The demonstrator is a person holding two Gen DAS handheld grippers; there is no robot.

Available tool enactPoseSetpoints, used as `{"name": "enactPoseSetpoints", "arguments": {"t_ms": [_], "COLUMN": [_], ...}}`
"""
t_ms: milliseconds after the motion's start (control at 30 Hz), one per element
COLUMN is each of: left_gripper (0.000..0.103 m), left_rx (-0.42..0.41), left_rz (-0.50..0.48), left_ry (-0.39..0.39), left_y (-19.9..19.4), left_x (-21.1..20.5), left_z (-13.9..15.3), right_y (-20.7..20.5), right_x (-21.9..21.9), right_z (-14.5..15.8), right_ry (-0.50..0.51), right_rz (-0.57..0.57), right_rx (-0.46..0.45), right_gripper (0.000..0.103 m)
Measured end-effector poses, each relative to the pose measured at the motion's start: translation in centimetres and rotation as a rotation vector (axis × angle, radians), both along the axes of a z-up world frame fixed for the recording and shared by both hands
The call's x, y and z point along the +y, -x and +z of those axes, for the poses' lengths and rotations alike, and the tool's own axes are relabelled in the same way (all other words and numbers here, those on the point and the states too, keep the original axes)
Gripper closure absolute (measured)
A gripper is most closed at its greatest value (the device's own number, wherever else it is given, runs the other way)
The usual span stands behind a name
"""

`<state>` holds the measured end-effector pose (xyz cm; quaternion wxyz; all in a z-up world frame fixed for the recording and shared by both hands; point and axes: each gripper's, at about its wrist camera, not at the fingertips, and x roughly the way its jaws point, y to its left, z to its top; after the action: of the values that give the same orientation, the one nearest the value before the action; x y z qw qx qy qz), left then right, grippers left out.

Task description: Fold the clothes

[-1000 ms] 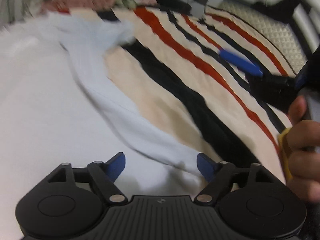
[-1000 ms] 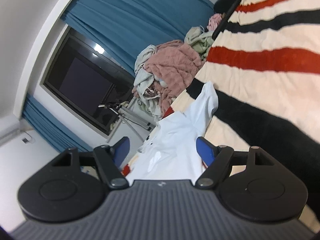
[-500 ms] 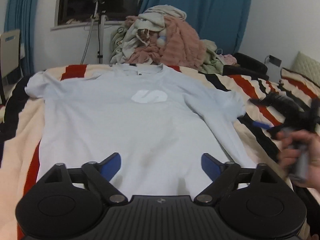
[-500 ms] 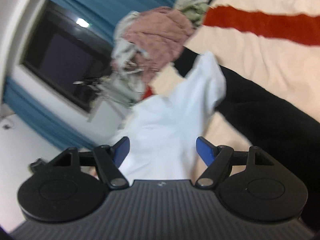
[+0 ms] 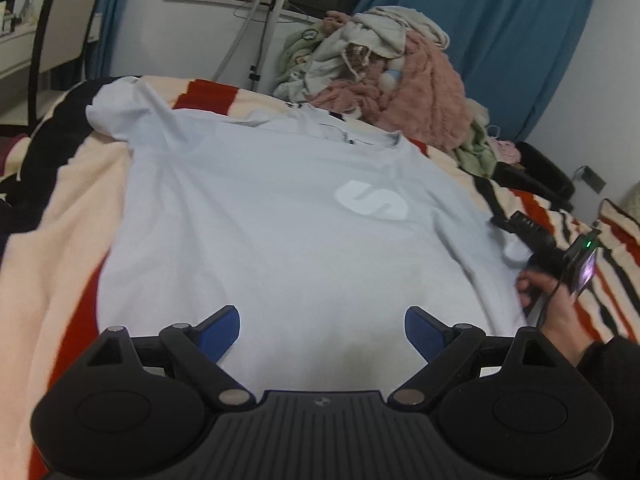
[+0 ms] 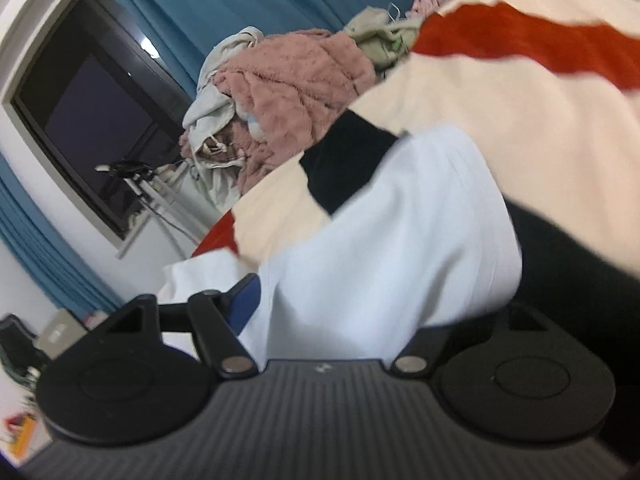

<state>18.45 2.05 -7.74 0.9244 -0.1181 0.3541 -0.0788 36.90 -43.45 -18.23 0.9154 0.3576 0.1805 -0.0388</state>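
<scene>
- From the left wrist view, we see a pale T-shirt point(image 5: 280, 220) spread flat, front up, on a striped blanket point(image 5: 60, 240) of cream, red and black bands; its white chest logo point(image 5: 372, 200) faces us and its collar lies toward the far edge of the bed
- Our left gripper point(image 5: 322, 332) hangs over the lower part of the shirt with its blue fingertips point(image 5: 220, 332) spread wide and nothing between them, so it is released
- The shirt's left sleeve point(image 5: 116, 108) lies out toward the far left corner, while the right sleeve runs to the right edge, where our right hand point(image 5: 548, 300) holds the right gripper point(image 5: 520, 240) at the sleeve's end
- Behind the collar a heap of clothes point(image 5: 392, 84), pink fleece among grey and green pieces, sits against blue curtains point(image 5: 500, 40); a chair point(image 5: 52, 32) stands at the far left by the wall
- From the right wrist view, which is tilted and motion-blurred, the white sleeve point(image 6: 400, 248) fills the space right in front of the right gripper point(image 6: 332, 304) and lies between its jaws
- Those jaws are closing; only the left blue fingertip point(image 6: 246, 300) shows, just beside the cloth, and the other is hidden under the fabric, so we cannot tell whether the pads press on the sleeve
- Past the sleeve the striped blanket point(image 6: 520, 100) runs on, with the clothes heap point(image 6: 280, 92) and a dark window point(image 6: 88, 120) beyond
</scene>
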Motion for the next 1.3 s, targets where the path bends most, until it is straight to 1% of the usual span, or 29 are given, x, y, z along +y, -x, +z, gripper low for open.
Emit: {"name": "enactPoseSetpoints", "arguments": {"t_ms": [33,67,100,200,300,467,533,600,667,733,833,933,1000,1033,1100,1133,1167,1200,1233,1267,1300], "left_gripper": [0.012,0.012,0.012,0.012,0.012,0.011,0.010,0.008,0.008,0.008,0.008,0.008,0.008,0.008,0.008,0.008,0.008,0.008,0.008,0.008,0.008], "left_rx": [-0.001,-0.003,-0.004,-0.021,-0.061,-0.135,-0.156,-0.163,-0.158,-0.152,-0.143,-0.119,-0.098,-0.088,-0.063,-0.060,-0.057,-0.056,-0.055,-0.054,-0.051], "left_rz": [0.006,0.012,0.017,0.020,0.040,0.080,0.102,0.128,0.148,0.159,0.187,0.227,0.247,0.250,0.251,0.251,0.250,0.249,0.247,0.243,0.242], "left_ry": [-0.012,-0.025,-0.037,-0.083,-0.128,-0.205,-0.218,-0.206,-0.176,-0.157,-0.161,-0.155,-0.144,-0.141,-0.139,-0.134,-0.128,-0.125,-0.123,-0.125,-0.128], "left_y": [-0.2,-0.4,-0.6,-0.7,-0.2,1.4,2.1,2.7,3.0,3.1,3.0,2.3,1.6,1.3,0.5,0.3,0.1,-0.1,-0.3,-0.4,-0.5], "left_x": [0.1,0.2,0.4,0.8,1.7,3.3,4.1,5.1,6.1,6.8,7.6,8.7,9.2,9.3,9.6,9.7,9.8,9.8,9.9,9.8,9.8], "left_z": [0.0,0.0,0.1,0.6,1.7,4.0,4.8,5.2,5.5,5.3,4.5,3.5,2.7,2.3,1.5,1.3,1.1,1.0,0.9,0.8,0.7], "right_y": [-0.6,-1.0,-1.2,-0.9,-0.1,1.3,2.1,2.3,1.9,1.1,-0.4,-1.4,-2.0,-2.3,-2.8,-3.0,-3.2,-3.5,-3.5,-3.2,-2.8], "right_x": [0.2,0.4,0.7,2.0,4.5,11.6,15.0,18.5,22.3,26.5,32.4,36.7,38.9,39.5,40.0,40.2,40.4,40.6,40.5,40.1,39.7], "right_z": [0.5,1.2,2.1,5.3,9.3,15.4,17.5,18.4,18.6,17.6,14.2,10.8,9.0,8.4,7.9,7.7,7.5,7.2,7.2,7.4,7.8], "right_ry": [0.034,0.070,0.112,0.251,0.395,0.672,0.759,0.820,0.882,0.958,1.068,1.102,1.119,1.118,1.084,1.066,1.049,1.032,1.006,0.970,0.939], "right_rz": [-0.003,-0.005,-0.010,-0.031,-0.048,-0.070,-0.065,-0.045,-0.010,0.050,0.160,0.257,0.296,0.317,0.366,0.391,0.416,0.440,0.462,0.475,0.479], "right_rx": [0.012,0.027,0.032,0.013,-0.005,-0.053,-0.082,-0.088,-0.079,-0.063,-0.028,-0.005,0.012,0.018,0.024,0.027,0.030,0.033,0.029,0.014,-0.003], "right_gripper": [0.082,0.089,0.092,0.094,0.094,0.094,0.094,0.094,0.094,0.094,0.094,0.094,0.094,0.093,0.092,0.089,0.082,0.059,0.029,0.018,0.012]}}
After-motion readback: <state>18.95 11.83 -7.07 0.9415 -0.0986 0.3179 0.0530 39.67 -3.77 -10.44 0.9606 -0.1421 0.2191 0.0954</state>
